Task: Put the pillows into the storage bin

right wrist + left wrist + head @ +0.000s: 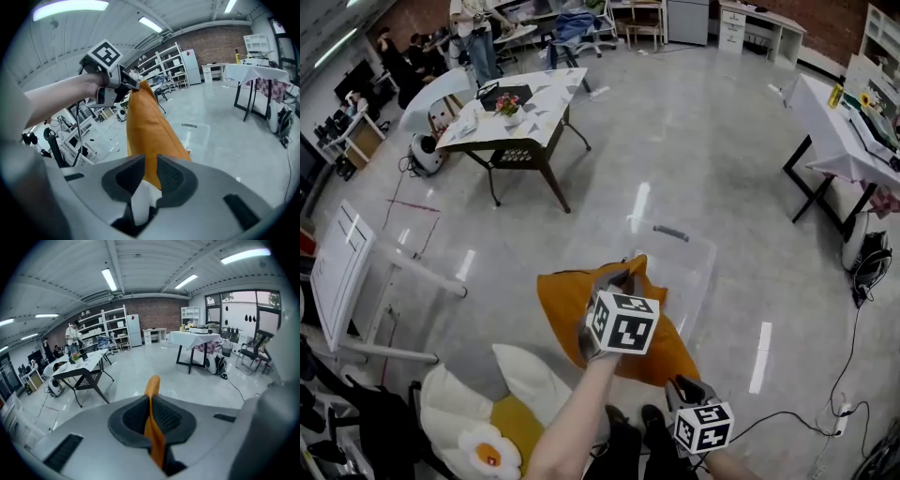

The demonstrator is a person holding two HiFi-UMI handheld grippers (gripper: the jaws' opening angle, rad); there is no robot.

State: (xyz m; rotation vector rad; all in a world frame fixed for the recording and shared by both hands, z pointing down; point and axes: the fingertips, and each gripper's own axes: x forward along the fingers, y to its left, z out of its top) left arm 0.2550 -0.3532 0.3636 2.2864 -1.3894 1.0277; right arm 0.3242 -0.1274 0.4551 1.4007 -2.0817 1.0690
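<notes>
Glossy grey floor (694, 141) reflected the ceiling strip lights (108, 280). Brick back wall (159, 315) had white shelving (110, 326) and a fridge (134, 331) against it. Dark-legged table (520, 108) with flowers (507, 103) stood left, white-clothed table (839, 131) right, large windows (255, 310) behind it.

The orange pillow (567, 300) hangs raised at centre, overlapping the clear storage bin (692, 255) on the floor; a white flower-shaped pillow (473, 417) lies lower left.
</notes>
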